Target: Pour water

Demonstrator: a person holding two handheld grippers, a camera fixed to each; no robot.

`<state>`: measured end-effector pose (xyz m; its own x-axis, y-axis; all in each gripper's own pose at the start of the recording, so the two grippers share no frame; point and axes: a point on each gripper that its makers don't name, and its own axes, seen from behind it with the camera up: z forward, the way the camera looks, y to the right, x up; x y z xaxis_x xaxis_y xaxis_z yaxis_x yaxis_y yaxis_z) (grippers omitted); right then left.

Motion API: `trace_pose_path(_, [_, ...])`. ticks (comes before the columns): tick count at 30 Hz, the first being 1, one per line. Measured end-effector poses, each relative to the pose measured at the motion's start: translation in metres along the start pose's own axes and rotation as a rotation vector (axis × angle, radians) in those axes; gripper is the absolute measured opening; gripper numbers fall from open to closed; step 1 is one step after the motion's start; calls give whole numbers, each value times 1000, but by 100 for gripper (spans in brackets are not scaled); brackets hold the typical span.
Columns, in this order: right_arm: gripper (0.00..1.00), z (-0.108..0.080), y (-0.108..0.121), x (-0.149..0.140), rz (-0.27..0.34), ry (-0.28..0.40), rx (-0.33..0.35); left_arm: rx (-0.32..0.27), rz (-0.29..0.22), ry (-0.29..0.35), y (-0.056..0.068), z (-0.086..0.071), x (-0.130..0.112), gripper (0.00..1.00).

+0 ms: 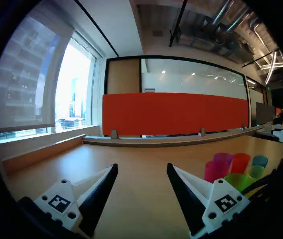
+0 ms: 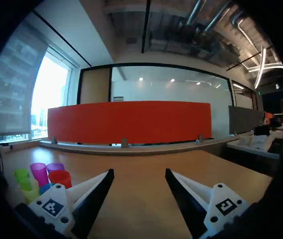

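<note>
6 cups (image 1: 215, 170): pink, purple, orange, blue, 2 green. Divider (image 1: 173, 113) red-orange. Table (image 1: 141, 167) lt wood.

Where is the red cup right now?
The red cup stands on the wooden table, low on the left of the right gripper view, just in front of the purple cup.

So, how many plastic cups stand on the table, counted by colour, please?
purple cup: 1
pink cup: 1
red cup: 1
blue cup: 1
green cups: 2
Total: 6 cups
</note>
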<state>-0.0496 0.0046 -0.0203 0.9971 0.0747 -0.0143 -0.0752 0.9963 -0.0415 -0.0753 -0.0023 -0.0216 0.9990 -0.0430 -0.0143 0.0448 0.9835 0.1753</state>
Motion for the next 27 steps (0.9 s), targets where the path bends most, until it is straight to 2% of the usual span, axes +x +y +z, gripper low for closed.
trace_pose_path(11, [100, 5, 1, -10, -16, -9, -5, 0, 0, 0, 0, 0, 0, 91])
trace_pose_path(27, [100, 4, 0, -9, -18, -15, -5, 0, 0, 0, 0, 0, 0, 90])
